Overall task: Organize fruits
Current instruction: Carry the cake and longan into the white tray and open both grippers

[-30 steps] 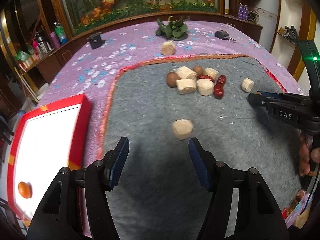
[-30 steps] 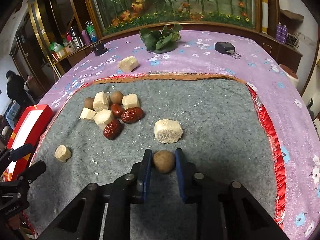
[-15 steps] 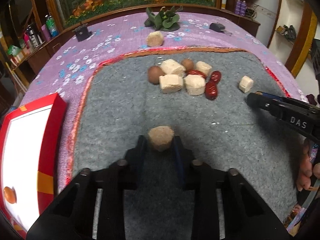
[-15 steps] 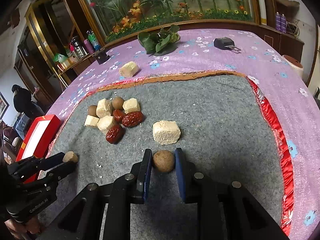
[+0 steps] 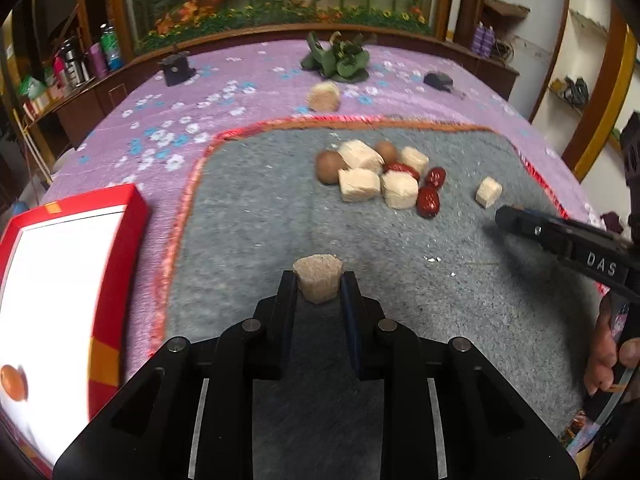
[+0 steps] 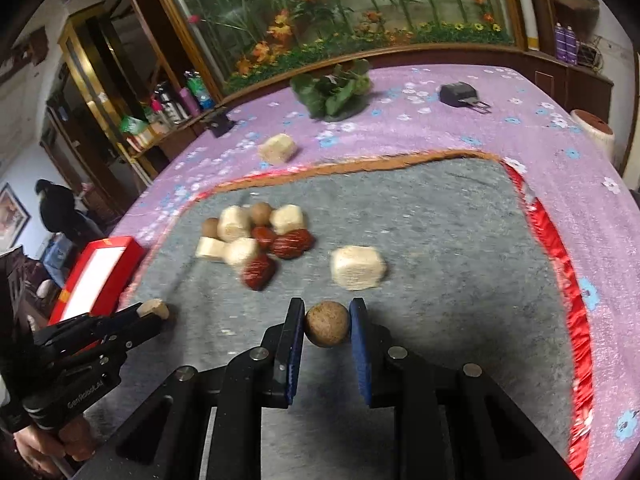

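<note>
My left gripper is shut on a tan cake-like chunk and holds it above the grey mat. It also shows in the right wrist view. My right gripper is shut on a round brown fruit, lifted over the mat. A pile of pale chunks, red dates and brown round fruits lies mid-mat. A lone pale chunk lies just beyond my right gripper. A red box with a white inside stands at the left and holds one orange fruit.
One pale chunk lies off the mat on the purple flowered cloth. A green leafy ornament, a black stand and a black plug sit at the far side. Shelves with bottles are on the left.
My left gripper closed on the tan chunk and lifted it, shifting toward the red box. My right gripper kept its hold on the round brown fruit and rose slightly.
</note>
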`<state>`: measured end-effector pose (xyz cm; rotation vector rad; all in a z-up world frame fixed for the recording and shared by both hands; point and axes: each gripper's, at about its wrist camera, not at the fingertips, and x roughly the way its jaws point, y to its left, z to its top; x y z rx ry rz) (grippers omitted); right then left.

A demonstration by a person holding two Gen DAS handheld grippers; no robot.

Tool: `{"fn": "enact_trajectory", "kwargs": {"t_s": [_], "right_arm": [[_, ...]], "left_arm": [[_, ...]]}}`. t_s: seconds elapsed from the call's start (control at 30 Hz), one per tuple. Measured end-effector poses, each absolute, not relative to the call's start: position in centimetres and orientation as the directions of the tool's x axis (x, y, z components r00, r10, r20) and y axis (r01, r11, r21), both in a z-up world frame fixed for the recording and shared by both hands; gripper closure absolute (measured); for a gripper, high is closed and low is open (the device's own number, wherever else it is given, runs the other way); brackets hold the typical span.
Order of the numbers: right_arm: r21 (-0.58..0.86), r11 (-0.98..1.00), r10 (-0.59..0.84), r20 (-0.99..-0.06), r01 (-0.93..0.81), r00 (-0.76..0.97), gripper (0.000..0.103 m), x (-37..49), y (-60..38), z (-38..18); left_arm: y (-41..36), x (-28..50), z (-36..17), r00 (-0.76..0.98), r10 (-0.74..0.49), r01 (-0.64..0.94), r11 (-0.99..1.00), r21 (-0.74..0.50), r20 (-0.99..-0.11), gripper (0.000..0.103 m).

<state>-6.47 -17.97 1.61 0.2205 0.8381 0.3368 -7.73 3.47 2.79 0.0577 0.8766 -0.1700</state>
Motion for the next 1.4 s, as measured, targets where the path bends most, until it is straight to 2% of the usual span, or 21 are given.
{"fn": "enact_trajectory", "kwargs": {"t_s": [0.33, 0.53, 0.73, 1.0, 1.4], "right_arm": [[0.347, 0.855, 0.517, -0.632, -0.386, 0.577, 0.081, -8.3, -9.6, 3.3], [0.381, 0.773, 0.624, -0.599, -0.507, 0.502, 0.081, -9.0, -2.4, 4.3], [0.371, 0.708, 0.684, -0.575, -0.602, 0.45, 0.081, -10.0, 4.3, 5.9], [0.358, 0.645, 0.715, -0.595, -0.675, 0.367, 0.081, -10.9, 11.7, 6.7], [0.319, 0.659, 0.652, -0.695, -0.682, 0.305, 0.081, -11.1, 16.9, 2.7]], "left_arm": [[9.4, -13.3, 7.4, 0.755, -0.028, 0.021, 1.0, -0.019, -0.655, 0.081], [14.7, -16.7, 10.4, 0.824, 0.079, -0.111, 0.994, -0.024, -0.562, 0.081], [19.8, -19.1, 11.7, 0.84, 0.173, -0.226, 0.973, -0.041, -0.515, 0.081], [24.7, -20.5, 10.7, 0.809, 0.281, -0.351, 0.936, -0.039, -0.517, 0.081], [27.0, -19.5, 6.6, 0.727, 0.337, -0.405, 0.914, 0.023, -0.598, 0.081]]}}
